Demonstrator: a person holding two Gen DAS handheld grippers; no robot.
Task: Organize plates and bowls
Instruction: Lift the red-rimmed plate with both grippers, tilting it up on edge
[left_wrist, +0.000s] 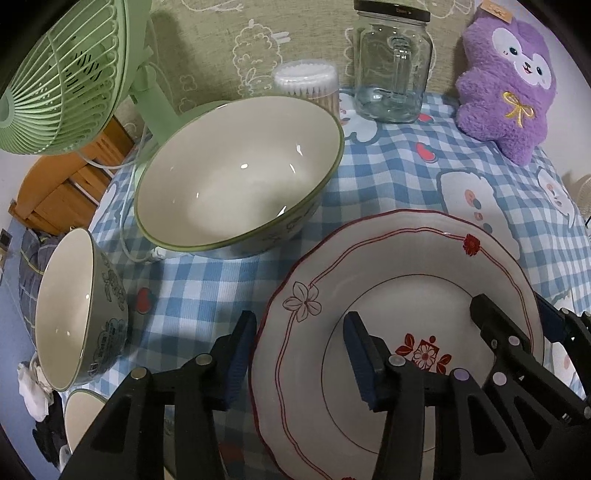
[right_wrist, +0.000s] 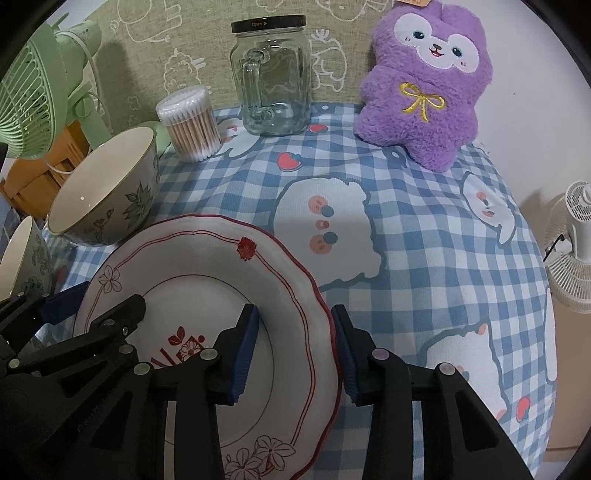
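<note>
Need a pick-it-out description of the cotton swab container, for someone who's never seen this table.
Start at the back edge of the blue checked tablecloth, against the wall. Between the green fan on the left and the empty glass jar with a black lid stands the cotton swab container. It is the only small clear cylinder, packed with upright wooden-stemmed swabs.
</note>
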